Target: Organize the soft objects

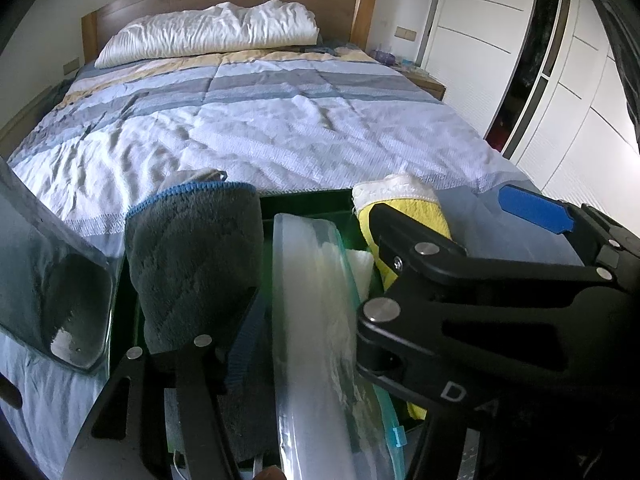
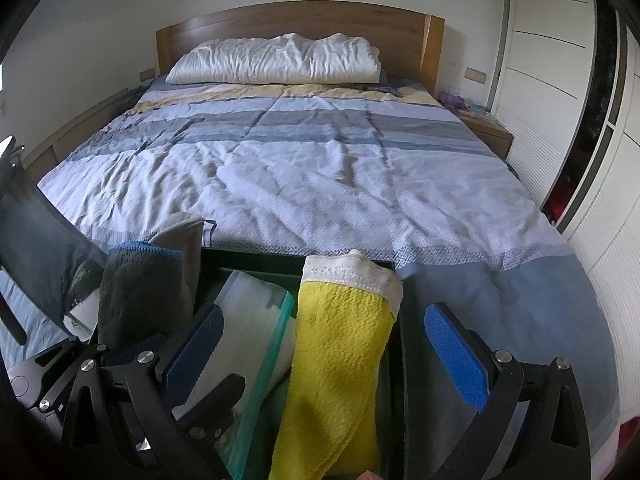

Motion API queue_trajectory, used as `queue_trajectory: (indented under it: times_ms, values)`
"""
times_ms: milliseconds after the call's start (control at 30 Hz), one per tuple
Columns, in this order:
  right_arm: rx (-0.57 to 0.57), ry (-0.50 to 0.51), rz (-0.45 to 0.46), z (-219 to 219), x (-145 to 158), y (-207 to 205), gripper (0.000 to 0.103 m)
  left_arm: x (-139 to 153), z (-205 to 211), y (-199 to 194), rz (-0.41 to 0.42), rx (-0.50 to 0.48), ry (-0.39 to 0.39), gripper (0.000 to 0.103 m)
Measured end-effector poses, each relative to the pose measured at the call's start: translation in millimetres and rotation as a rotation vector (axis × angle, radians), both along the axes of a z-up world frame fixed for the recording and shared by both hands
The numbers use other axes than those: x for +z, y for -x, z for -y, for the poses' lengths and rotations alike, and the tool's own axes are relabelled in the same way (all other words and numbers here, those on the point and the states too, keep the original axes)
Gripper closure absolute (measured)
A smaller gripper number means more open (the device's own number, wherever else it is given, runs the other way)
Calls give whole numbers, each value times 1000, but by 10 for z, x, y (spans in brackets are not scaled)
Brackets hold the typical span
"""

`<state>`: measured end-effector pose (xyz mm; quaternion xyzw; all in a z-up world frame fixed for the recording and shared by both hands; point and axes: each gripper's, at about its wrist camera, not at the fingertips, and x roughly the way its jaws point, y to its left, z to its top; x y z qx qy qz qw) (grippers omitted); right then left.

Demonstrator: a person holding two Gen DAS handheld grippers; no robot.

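Observation:
A dark green bin (image 2: pixel 256 266) stands at the foot of the bed. In it stand a grey towel with a blue edge (image 1: pixel 192 256) (image 2: pixel 140 292), a clear plastic bag of white stuff (image 1: pixel 316 320) (image 2: pixel 252 312) and a yellow towel with a white hem (image 2: pixel 340 360) (image 1: pixel 404 208). My left gripper (image 1: pixel 316 292) is open, its jaws on either side of the plastic bag, the left jaw against the grey towel. My right gripper (image 2: pixel 328 344) is open, its blue pads (image 2: pixel 456 356) wide apart on either side of the yellow towel. It shows in the left wrist view (image 1: pixel 532 208) at right.
The bed (image 2: pixel 300 168) with a striped blue and white cover stretches ahead, a white pillow (image 2: pixel 276 60) at the wooden headboard. White wardrobe doors (image 2: pixel 548 80) line the right side. A nightstand (image 2: pixel 484 128) stands at the back right. A dark flap (image 1: pixel 44 272) hangs at the left.

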<state>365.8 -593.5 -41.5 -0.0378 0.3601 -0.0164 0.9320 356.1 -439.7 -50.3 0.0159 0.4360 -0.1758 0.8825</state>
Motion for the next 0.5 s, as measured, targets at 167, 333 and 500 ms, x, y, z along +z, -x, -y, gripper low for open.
queue_trajectory:
  times_ms: [167, 333, 500]
  values:
    - [-4, 4, 6, -7, 44, 34, 0, 40, -4, 6, 2, 5, 2, 47]
    - [-12, 2, 14, -1, 114, 85, 1, 121, -15, 36, 7, 6, 26, 36]
    - [-24, 9, 30, 7, 219, 153, 1, 217, -32, 57, 21, 7, 37, 36]
